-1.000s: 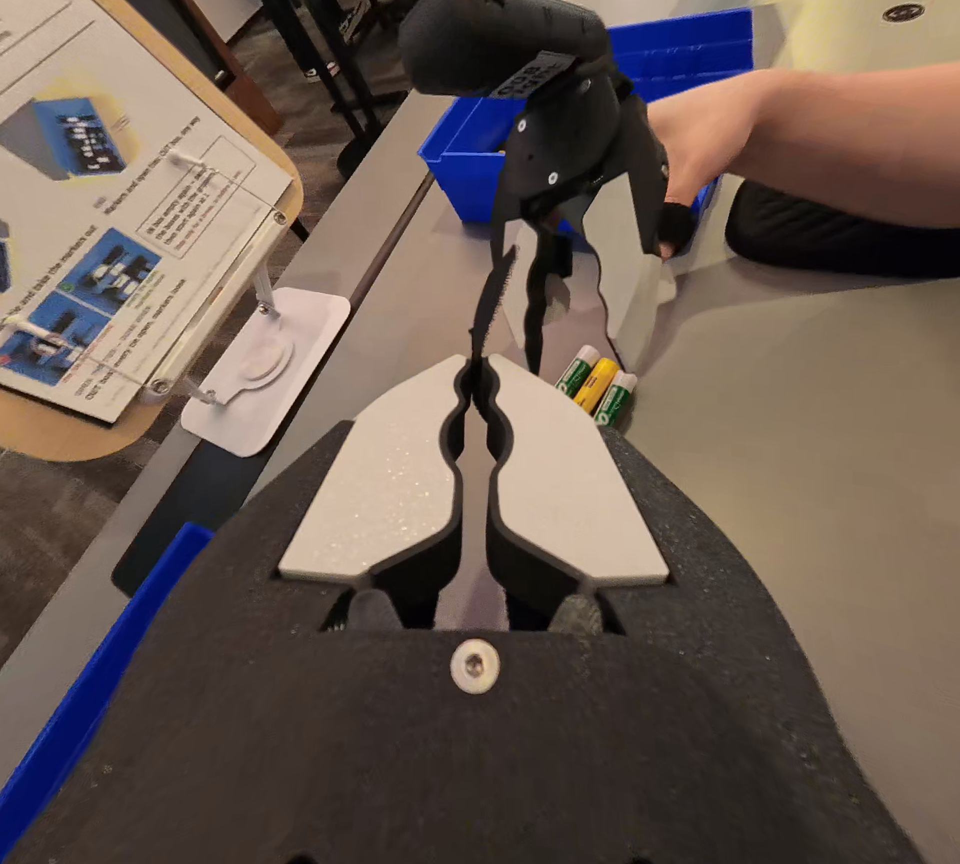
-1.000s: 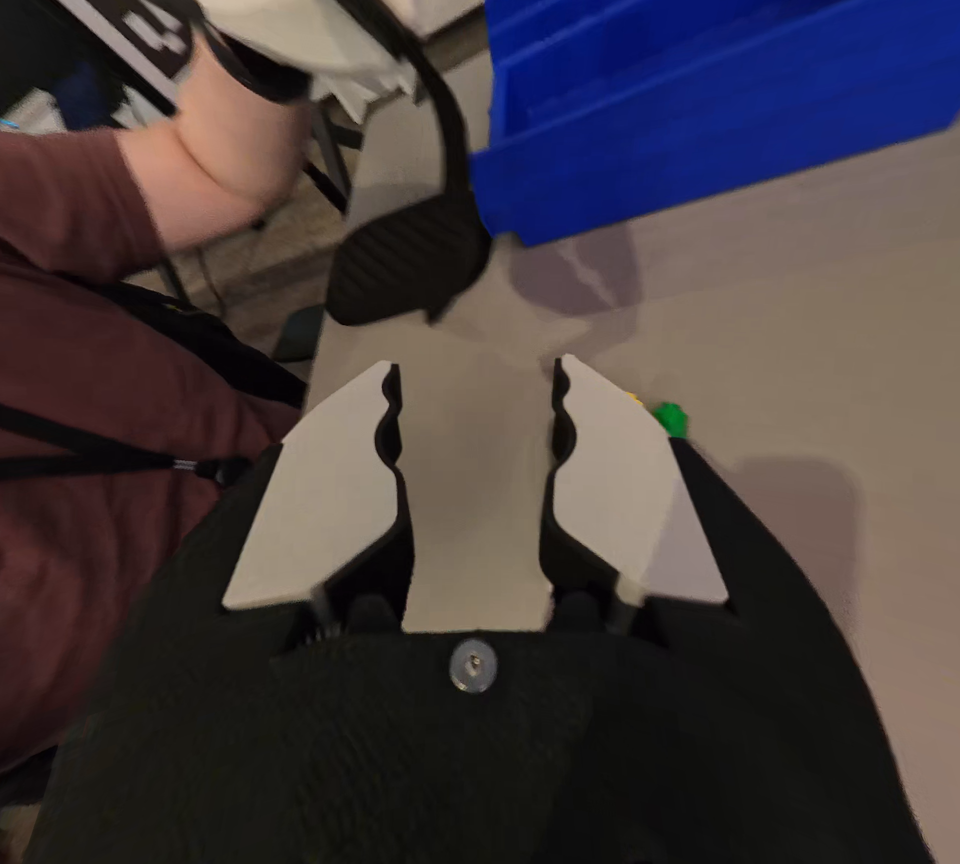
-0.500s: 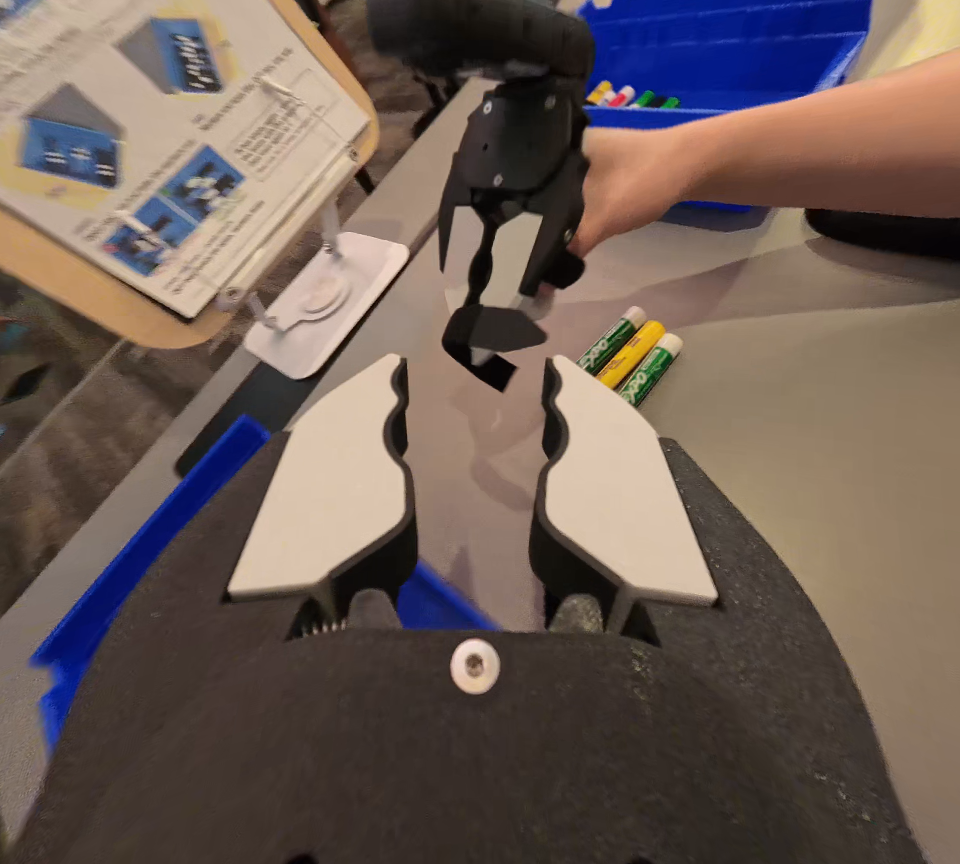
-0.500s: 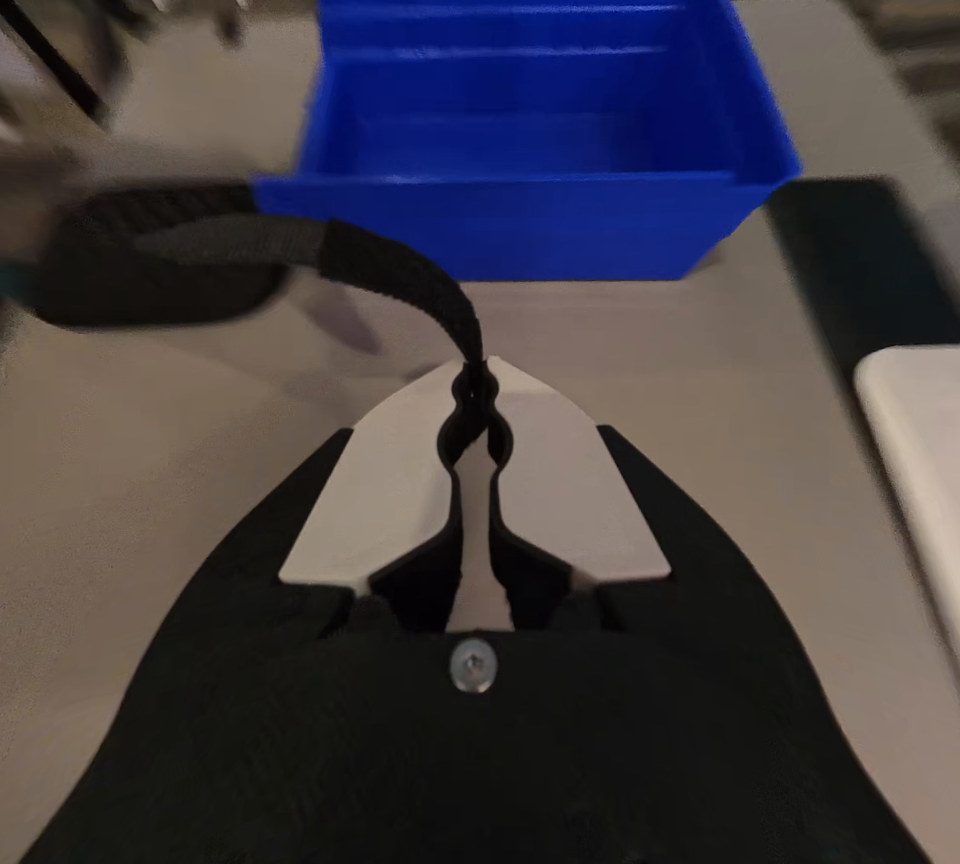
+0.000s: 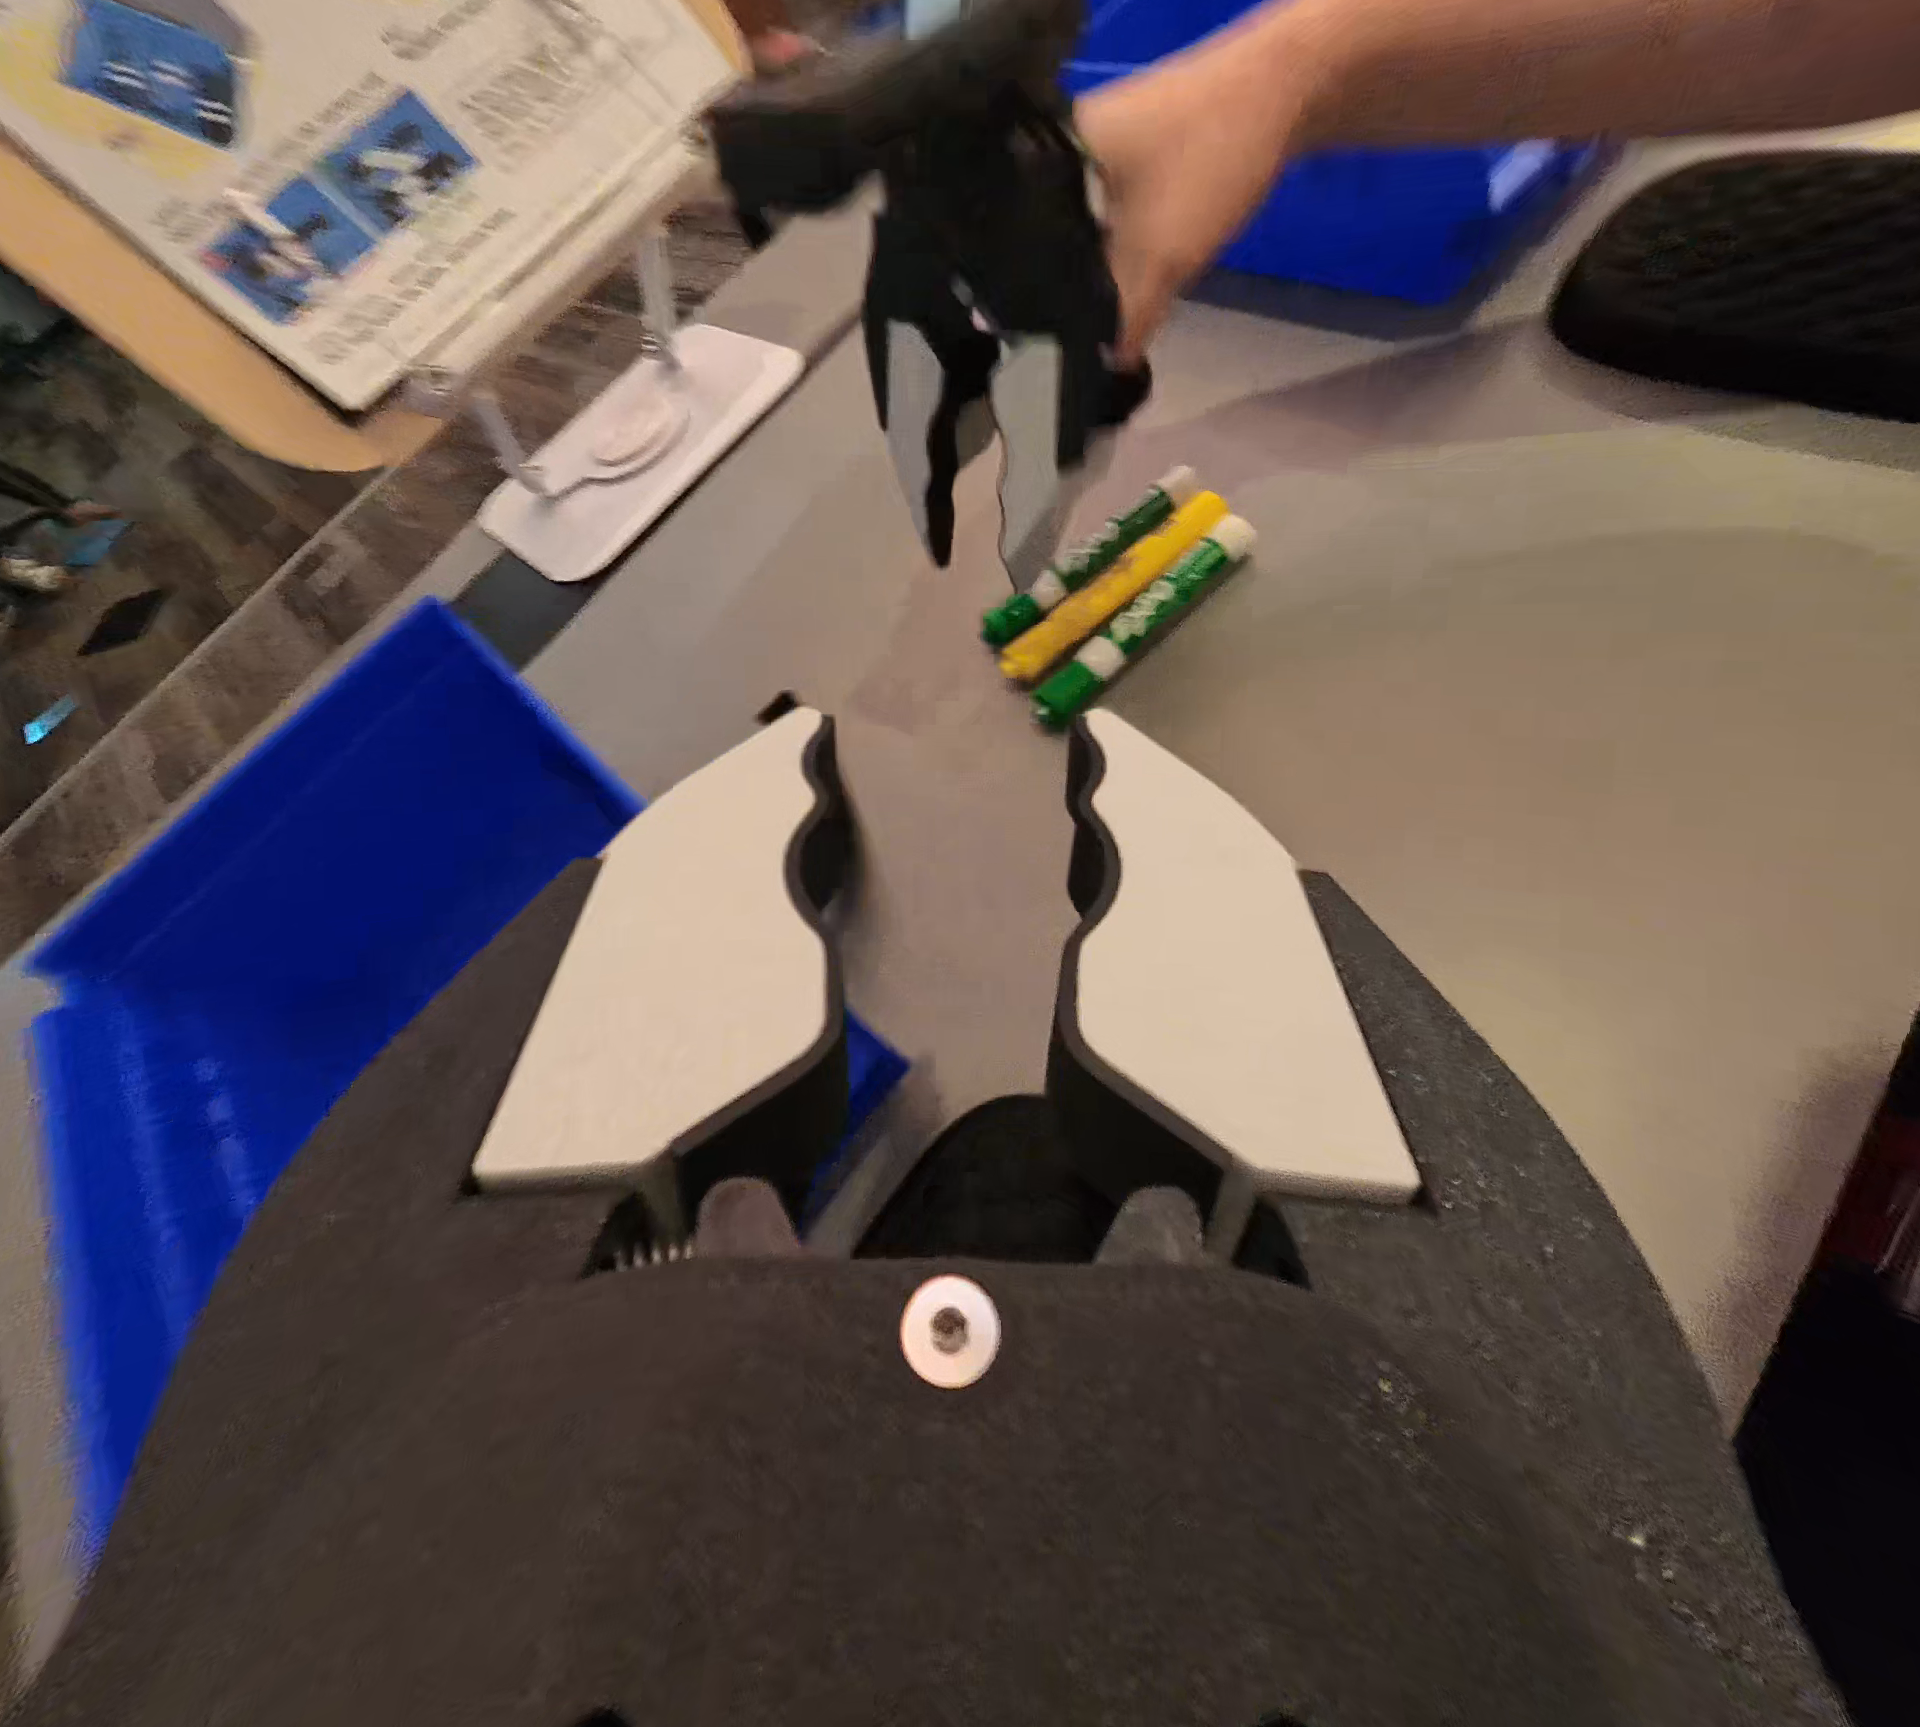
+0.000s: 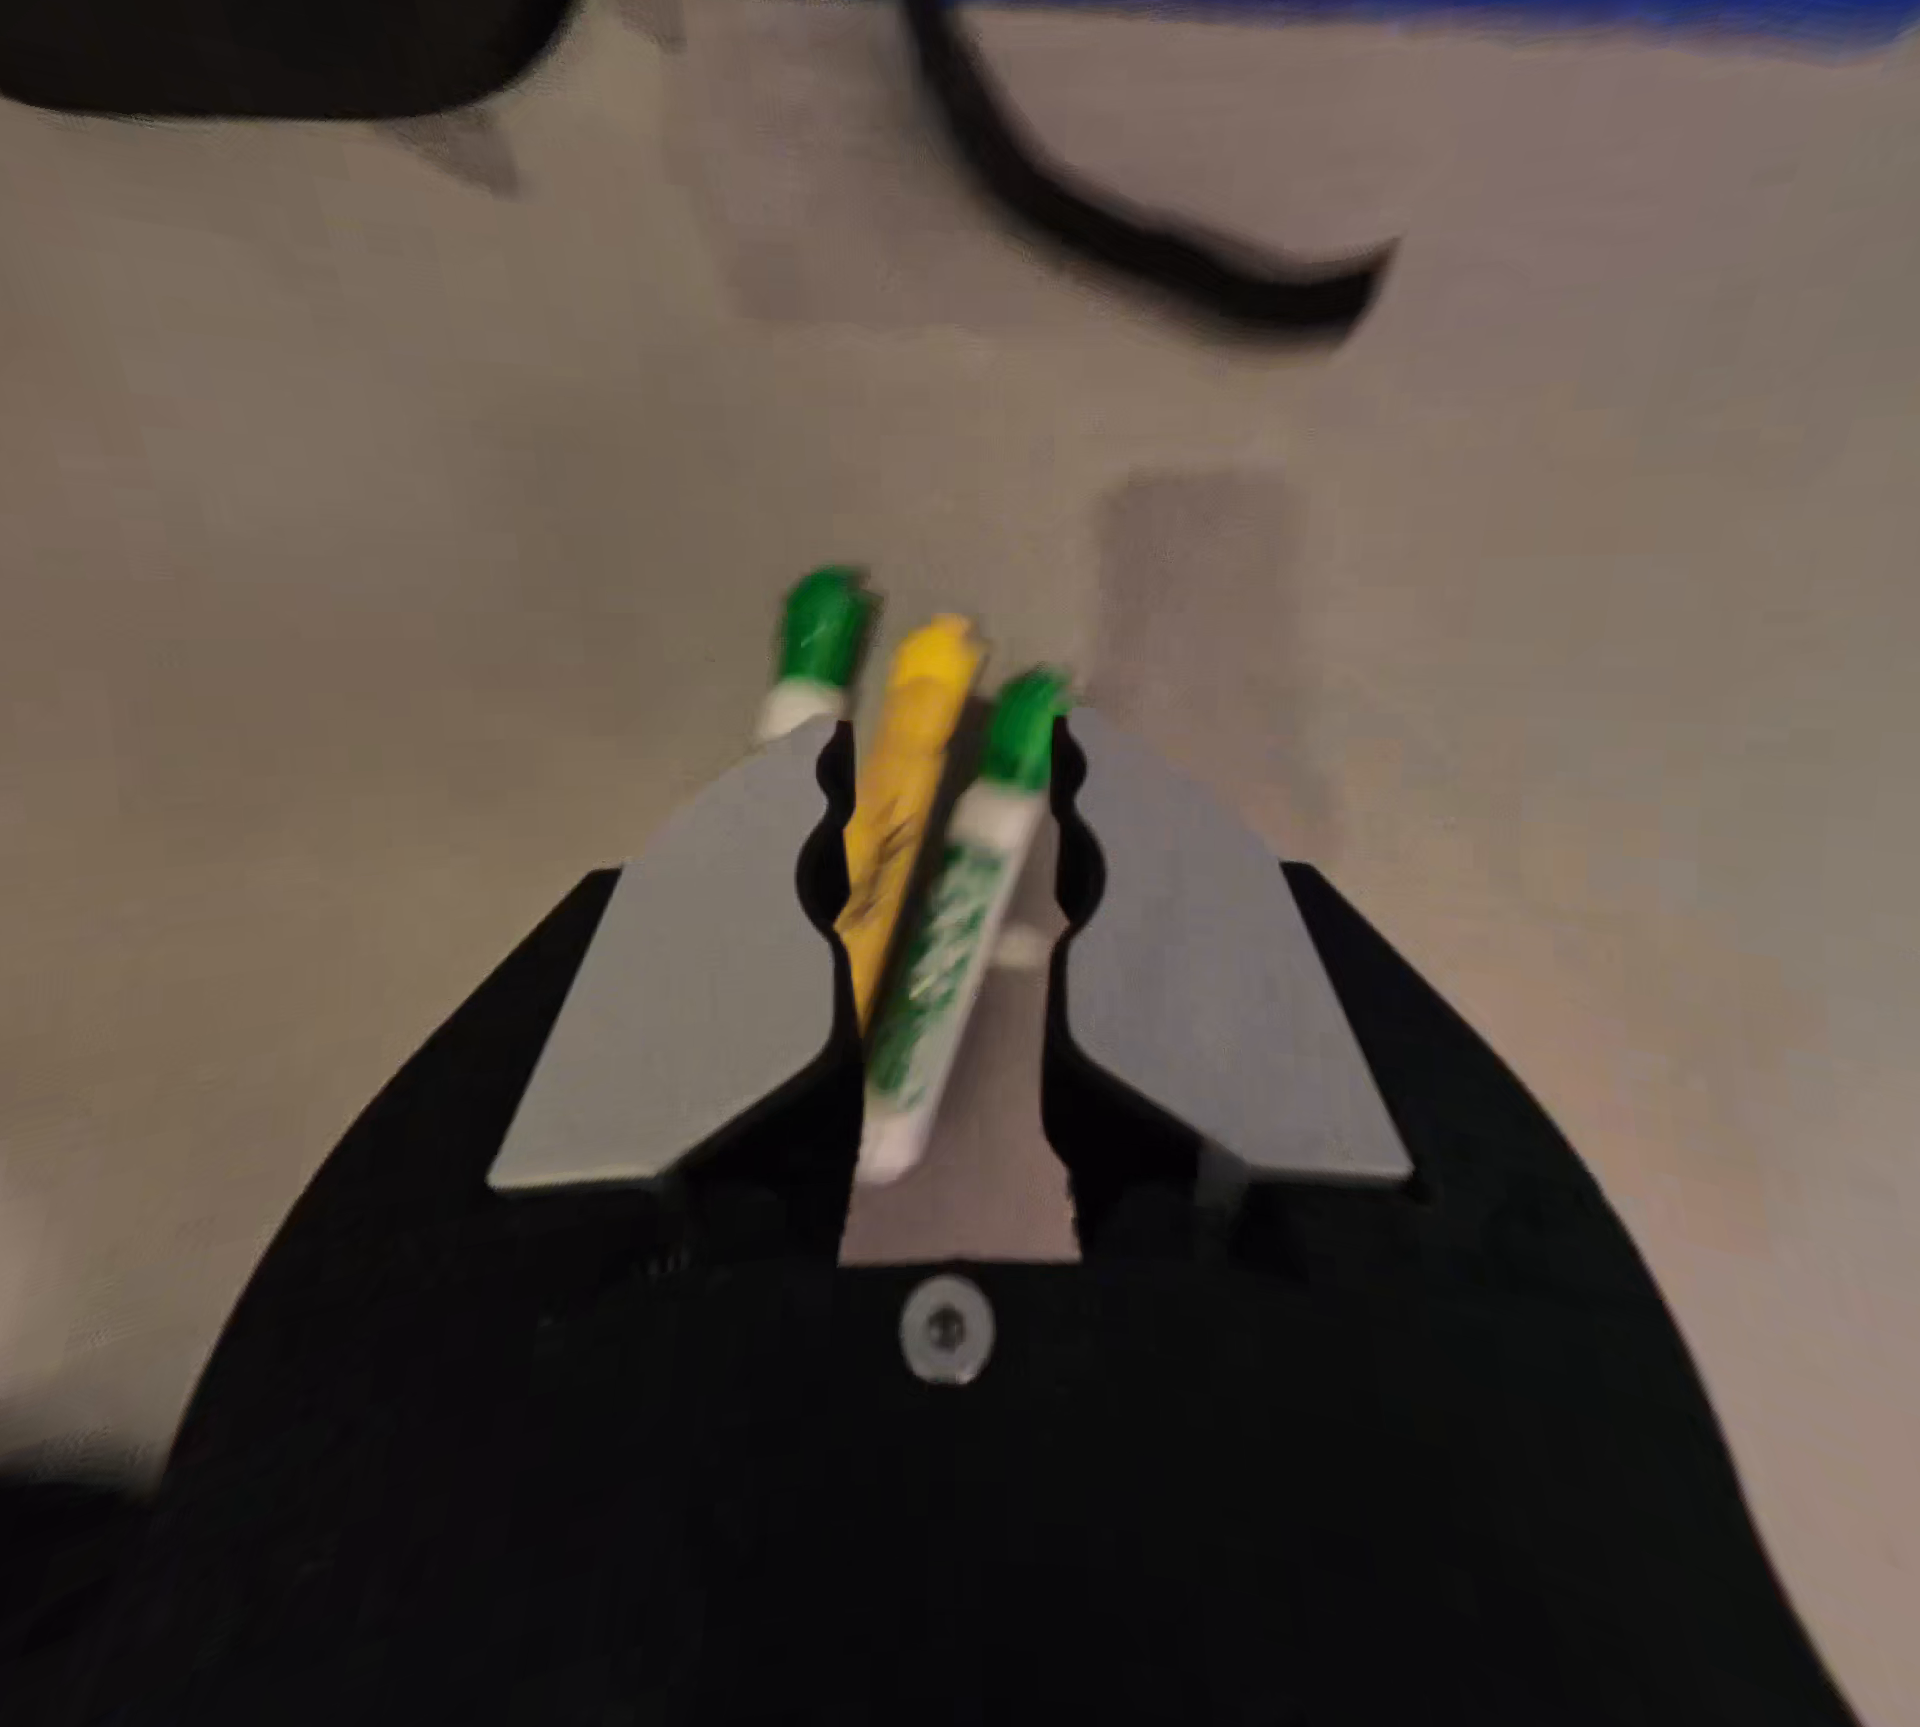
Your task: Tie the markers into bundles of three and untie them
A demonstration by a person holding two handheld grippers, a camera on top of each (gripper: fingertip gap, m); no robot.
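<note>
Three markers (image 5: 1122,581), two green and one yellow, lie side by side and loose on the grey table (image 5: 1507,794). My right gripper (image 5: 977,560) points down just left of them, open and empty. In the right wrist view the markers (image 6: 914,846) show between its spread fingers (image 6: 948,727). A black strap (image 6: 1143,254) lies curled and free beyond them, blurred. My left gripper (image 5: 951,727) is open and empty, a little short of the markers' near ends.
A blue bin (image 5: 312,898) sits under my left gripper at the table's left edge. A second blue bin (image 5: 1351,67) stands behind the markers. A black pad (image 5: 1766,275) lies at the right. An instruction board on a white stand (image 5: 312,67) is at the left. About 20 cm separates my left fingertips from my right.
My right gripper let go of the black strap, opened, and came down over the three markers. My left gripper stayed open and drew back over the near blue bin.
</note>
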